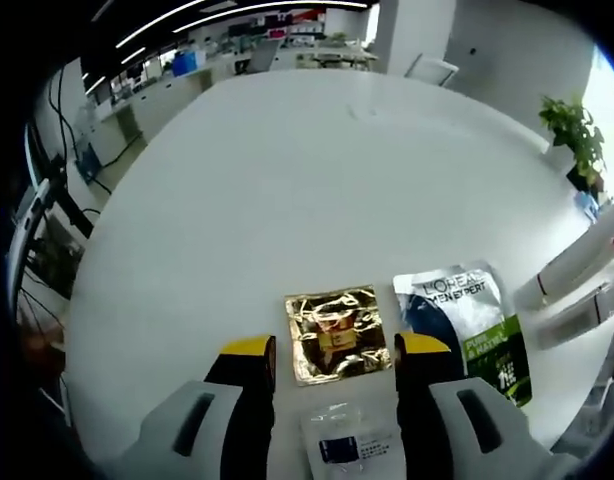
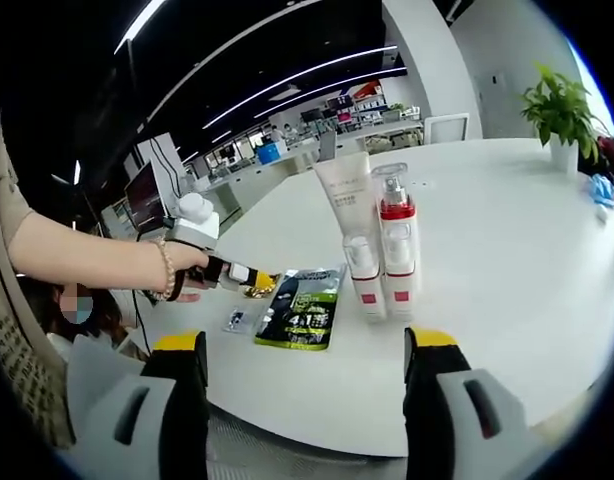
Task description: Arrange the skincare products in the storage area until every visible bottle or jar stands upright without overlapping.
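A: In the left gripper view, what do you see?

B: The left gripper [image 1: 335, 355] is wide open and holds nothing. A gold packet [image 1: 336, 333] lies flat on the white bench [image 1: 287, 180], with a green packet [image 1: 467, 325] beside it.

A: And the right gripper view?

B: The right gripper [image 2: 307, 350] is wide open and empty too. A tube [image 2: 345, 195] and two pump bottles [image 2: 394, 240] stand close together. A bump could tip them all.

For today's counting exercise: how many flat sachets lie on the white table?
3: the gold sachet between the left gripper's jaws, the green-black sachet to its right, and the small clear sachet nearest the camera. Others may be hidden.
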### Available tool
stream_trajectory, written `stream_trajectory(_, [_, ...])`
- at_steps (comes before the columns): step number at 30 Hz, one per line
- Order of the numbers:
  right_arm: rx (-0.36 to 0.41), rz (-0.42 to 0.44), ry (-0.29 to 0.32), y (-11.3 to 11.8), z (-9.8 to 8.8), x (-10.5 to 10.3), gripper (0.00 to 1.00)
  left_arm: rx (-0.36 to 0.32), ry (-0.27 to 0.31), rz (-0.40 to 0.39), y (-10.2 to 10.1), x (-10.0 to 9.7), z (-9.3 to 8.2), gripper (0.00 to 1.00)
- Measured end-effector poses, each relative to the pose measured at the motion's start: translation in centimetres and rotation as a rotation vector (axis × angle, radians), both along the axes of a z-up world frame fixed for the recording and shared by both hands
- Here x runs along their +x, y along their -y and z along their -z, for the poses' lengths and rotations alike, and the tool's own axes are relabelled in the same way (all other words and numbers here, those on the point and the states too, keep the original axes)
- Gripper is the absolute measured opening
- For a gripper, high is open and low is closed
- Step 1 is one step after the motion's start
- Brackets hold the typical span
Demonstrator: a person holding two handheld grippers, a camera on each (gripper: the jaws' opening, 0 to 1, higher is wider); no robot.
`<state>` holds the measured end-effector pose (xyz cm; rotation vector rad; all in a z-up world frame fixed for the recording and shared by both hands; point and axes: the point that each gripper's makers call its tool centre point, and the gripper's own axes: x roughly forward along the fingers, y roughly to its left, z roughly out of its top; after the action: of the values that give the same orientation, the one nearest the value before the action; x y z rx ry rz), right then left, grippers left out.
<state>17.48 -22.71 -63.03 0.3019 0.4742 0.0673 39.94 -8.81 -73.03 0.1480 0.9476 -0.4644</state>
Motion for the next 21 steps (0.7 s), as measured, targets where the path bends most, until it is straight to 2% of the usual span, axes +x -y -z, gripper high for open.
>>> stream_trajectory(3, [-0.005, -0.008, 0.002, -0.1, 0.0, 0.0, 0.81, -0.040, 0.013, -0.004, -0.5, -0.1, -1.0, 0.52])
stream_trajectory(6, [-0.013, -0.016, 0.008, -0.2, 0.0, 0.0, 0.82, -0.129, 0.031, 0.008, -0.7, -0.8, -2.6, 0.61])
stream_trajectory(7, [-0.014, -0.018, 0.009, -0.3, 0.0, 0.0, 0.82, -0.135, 0.034, 0.011, -1.1, -1.0, -2.8, 0.64])
stream_trajectory(10, [-0.019, -0.023, 0.012, -0.3, 0.0, -0.2, 0.81, -0.215, 0.076, 0.042, -1.9, -1.9, -4.2, 0.72])
stream_trajectory(16, [-0.021, -0.024, 0.026, -0.4, -0.3, -0.1, 0.81, -0.257, 0.105, 0.104, -4.5, -4.4, -5.3, 0.84])
stream_trajectory(21, [-0.042, -0.050, 0.031, -0.8, -0.4, -0.1, 0.82, -0.320, 0.130, 0.160, -6.8, -7.2, -6.8, 0.91])
